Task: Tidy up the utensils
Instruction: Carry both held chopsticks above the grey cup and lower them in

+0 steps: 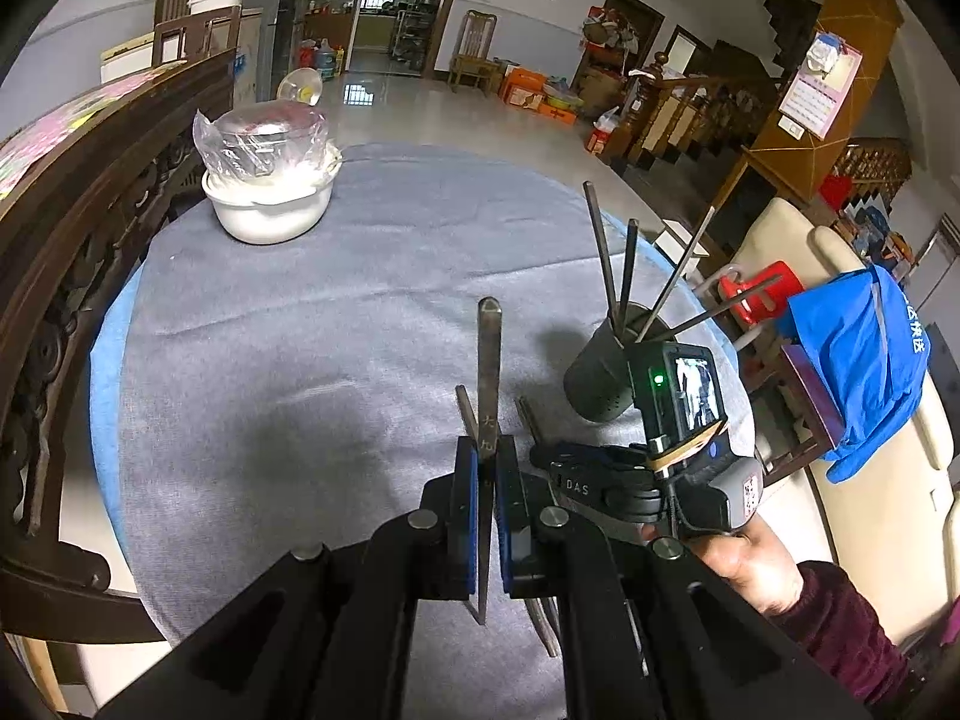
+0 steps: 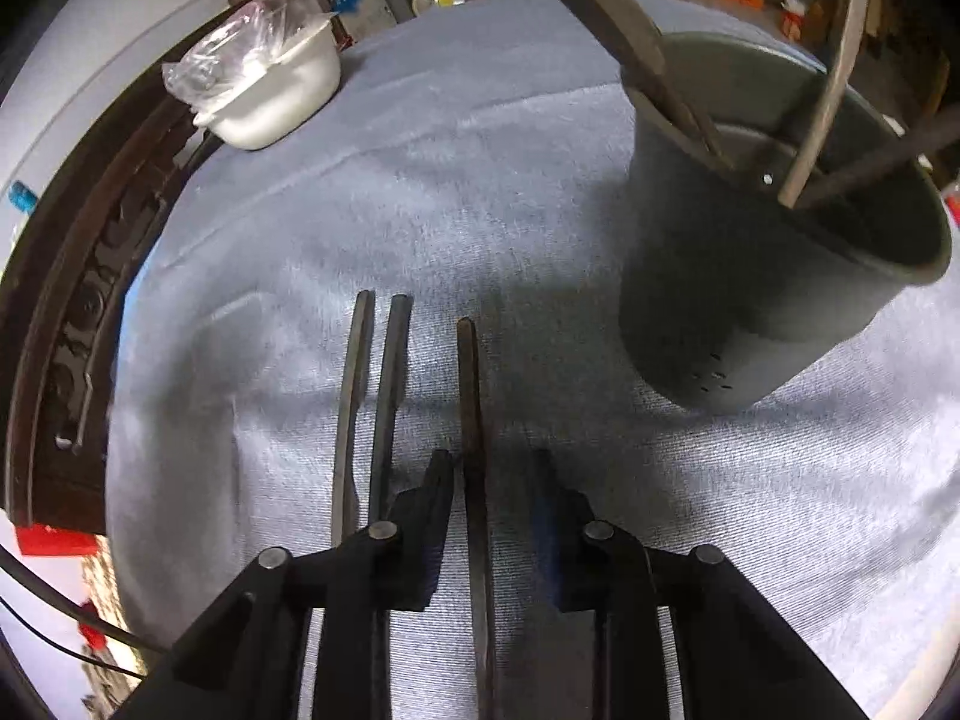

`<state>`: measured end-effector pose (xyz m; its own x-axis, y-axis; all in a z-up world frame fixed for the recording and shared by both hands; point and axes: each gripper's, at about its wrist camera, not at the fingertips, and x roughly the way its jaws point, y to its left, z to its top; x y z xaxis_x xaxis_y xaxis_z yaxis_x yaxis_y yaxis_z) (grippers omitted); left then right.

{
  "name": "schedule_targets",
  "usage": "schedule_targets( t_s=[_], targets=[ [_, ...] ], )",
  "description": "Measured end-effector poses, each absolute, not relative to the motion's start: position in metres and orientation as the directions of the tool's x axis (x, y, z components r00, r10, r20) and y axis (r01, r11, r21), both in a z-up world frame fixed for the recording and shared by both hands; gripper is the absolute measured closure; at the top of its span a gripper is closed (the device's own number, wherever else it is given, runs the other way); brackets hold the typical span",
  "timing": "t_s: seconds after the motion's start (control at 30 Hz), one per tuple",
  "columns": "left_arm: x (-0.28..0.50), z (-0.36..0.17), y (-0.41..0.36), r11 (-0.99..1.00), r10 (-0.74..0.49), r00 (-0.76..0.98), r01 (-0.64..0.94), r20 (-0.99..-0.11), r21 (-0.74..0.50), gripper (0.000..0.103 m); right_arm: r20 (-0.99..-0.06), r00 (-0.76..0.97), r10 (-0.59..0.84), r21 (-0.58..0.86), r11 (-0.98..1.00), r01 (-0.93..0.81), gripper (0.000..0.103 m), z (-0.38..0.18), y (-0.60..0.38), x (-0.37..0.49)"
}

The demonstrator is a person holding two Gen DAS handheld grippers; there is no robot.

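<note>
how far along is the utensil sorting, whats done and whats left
Done: four chopsticks already stand in the dark holder. In hand: the left gripper is shut on one chopstick; the right gripper is open around another chopstick on the tablecloth. Left: two more chopsticks lying beside it.

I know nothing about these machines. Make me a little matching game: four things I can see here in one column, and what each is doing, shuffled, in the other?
Things:
1. left claw
2. right claw
3. dark holder cup
4. white bowl

States:
A. open, astride a chopstick lying on the cloth
B. covered with clear plastic
C. has several chopsticks standing in it
D. shut on a chopstick

Pairs: 1-D, 2-A, 3-C, 4-B
</note>
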<state>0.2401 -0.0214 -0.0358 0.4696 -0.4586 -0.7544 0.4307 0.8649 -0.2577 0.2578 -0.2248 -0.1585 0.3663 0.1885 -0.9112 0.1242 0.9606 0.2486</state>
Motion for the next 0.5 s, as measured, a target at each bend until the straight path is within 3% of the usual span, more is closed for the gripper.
schedule_targets(
  t_s=[0.03, 0.27, 0.5],
  targets=[
    [0.239, -0.035, -0.022, 0.865, -0.458, 0.47, 0.432, -0.754, -0.256, 0.098, -0.912, 0.368, 0.179, 0.237, 0.964, 0.12, 0.096, -0.159, -0.225, 0.257],
    [0.23, -0.029, -0.025, 0.863, -0.459, 0.476, 0.44, -0.751, -0.249, 0.098, -0.851, 0.471, 0.232, 0.302, 0.95, 0.076, 0.096, -0.126, -0.236, 0.231],
    [0.215, -0.008, -0.03, 0.855, -0.471, 0.506, 0.464, -0.723, -0.232, 0.098, -0.705, 0.631, 0.323, 0.387, 0.921, -0.04, 0.096, -0.067, -0.249, 0.179]
  ],
)
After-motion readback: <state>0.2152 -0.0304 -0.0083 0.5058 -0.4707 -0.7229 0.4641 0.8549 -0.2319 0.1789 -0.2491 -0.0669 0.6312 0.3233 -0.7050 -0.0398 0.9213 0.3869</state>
